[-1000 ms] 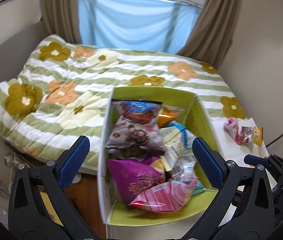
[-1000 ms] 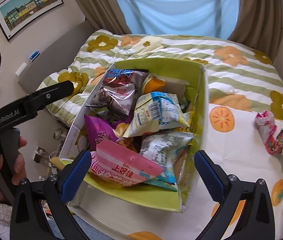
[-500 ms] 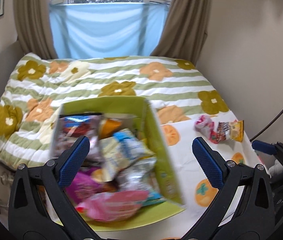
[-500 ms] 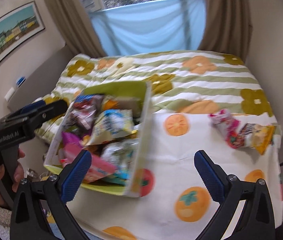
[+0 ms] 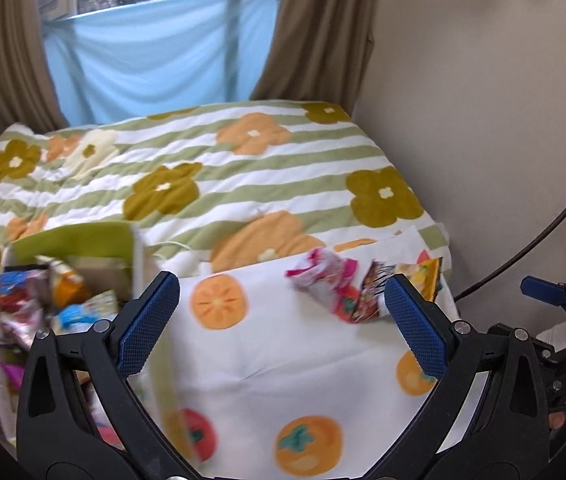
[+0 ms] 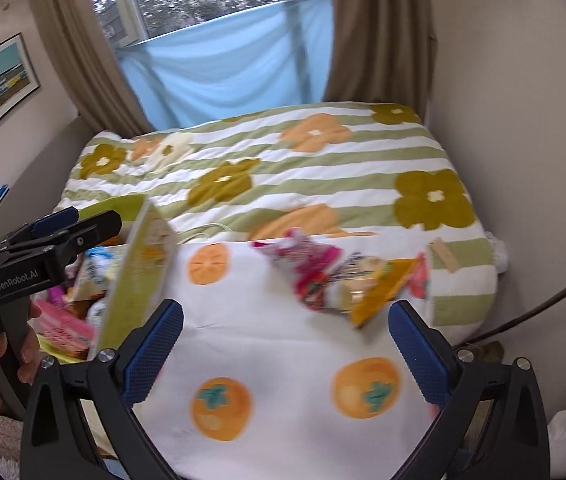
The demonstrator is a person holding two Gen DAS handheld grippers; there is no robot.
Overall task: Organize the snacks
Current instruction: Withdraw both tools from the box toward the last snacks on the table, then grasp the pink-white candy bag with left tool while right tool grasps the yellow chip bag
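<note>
A green box (image 5: 71, 240) full of snack bags stands at the left of a white cloth with orange fruit prints (image 5: 267, 364); it also shows in the right wrist view (image 6: 139, 268). A small pile of loose snack packets, pink, dark and orange (image 5: 347, 292), lies at the cloth's far right, and shows in the right wrist view (image 6: 343, 280). My left gripper (image 5: 281, 324) is open and empty above the cloth. My right gripper (image 6: 287, 350) is open and empty, just short of the packets. The left gripper also appears in the right wrist view (image 6: 55, 228).
A striped flower quilt (image 5: 211, 168) covers the bed behind the cloth. A beige wall (image 5: 483, 100) and a black cable (image 5: 543, 248) lie to the right. Curtains and a blue sheet hang at the window (image 6: 227, 60).
Both grippers have swung right, away from the green box and toward the loose packets. The box has slid to the left edge of both views. Both stay open.
</note>
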